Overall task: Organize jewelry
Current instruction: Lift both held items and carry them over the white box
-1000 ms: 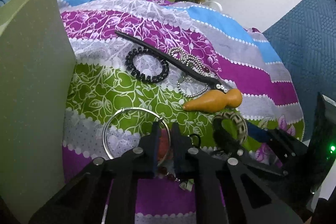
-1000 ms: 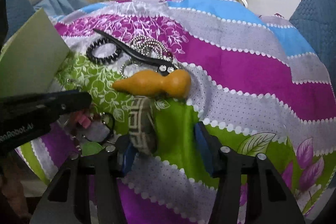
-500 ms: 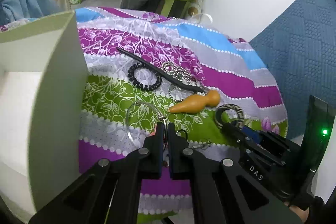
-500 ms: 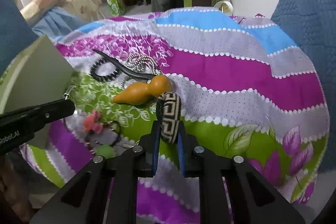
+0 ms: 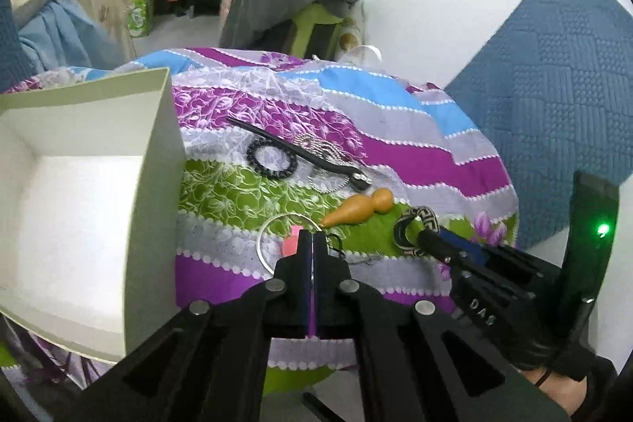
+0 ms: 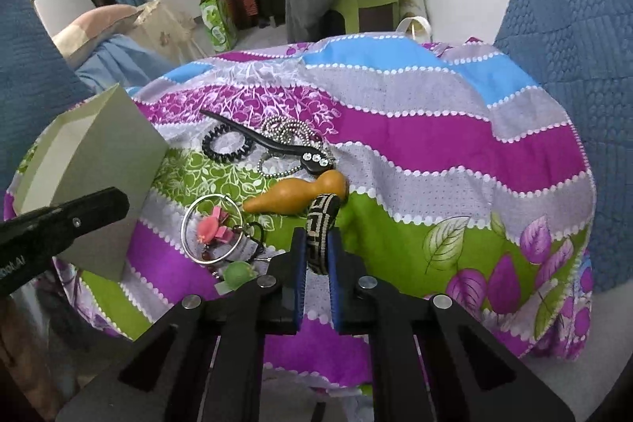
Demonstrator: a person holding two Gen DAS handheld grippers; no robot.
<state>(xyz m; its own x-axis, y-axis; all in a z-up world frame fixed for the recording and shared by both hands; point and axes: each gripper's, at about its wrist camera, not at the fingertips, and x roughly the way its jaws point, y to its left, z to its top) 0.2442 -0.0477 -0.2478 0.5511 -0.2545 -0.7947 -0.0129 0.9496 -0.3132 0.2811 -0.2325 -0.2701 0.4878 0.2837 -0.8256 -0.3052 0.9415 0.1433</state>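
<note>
**Two grippers, both closed on jewelry above the patterned cloth**

Two views. From the left wrist, the left gripper [image 5: 312, 244] has its fingers [image 5: 304, 260] pressed almost together, nipping the rim of a thin silver hoop [image 5: 266, 233] that stands just ahead of the tips. A pink charm [image 5: 292, 244] shows just left of the fingers. Further ahead lie an orange gourd pendant [image 5: 358, 210], a black hair stick [image 5: 300, 154], a black coil hair tie [image 5: 272, 161] and a silver bead chain [image 5: 324, 148] on the colourful cloth [image 5: 415, 161]. Left of the fingers stands an open white box [image 5: 156, 161]. To the right, the right gripper [image 5: 425, 238] carries a woven patterned ring [image 5: 415, 230].

From the right wrist, the right gripper's blue-padded fingers [image 6: 301, 263] are closed on the woven patterned ring, held upright between them, its top touching or just before the gourd pendant. Left of the fingers are the silver hoop, the pink charm and a green bead [image 6: 238, 273]; the left gripper enters from the far left, in front of the box
</note>
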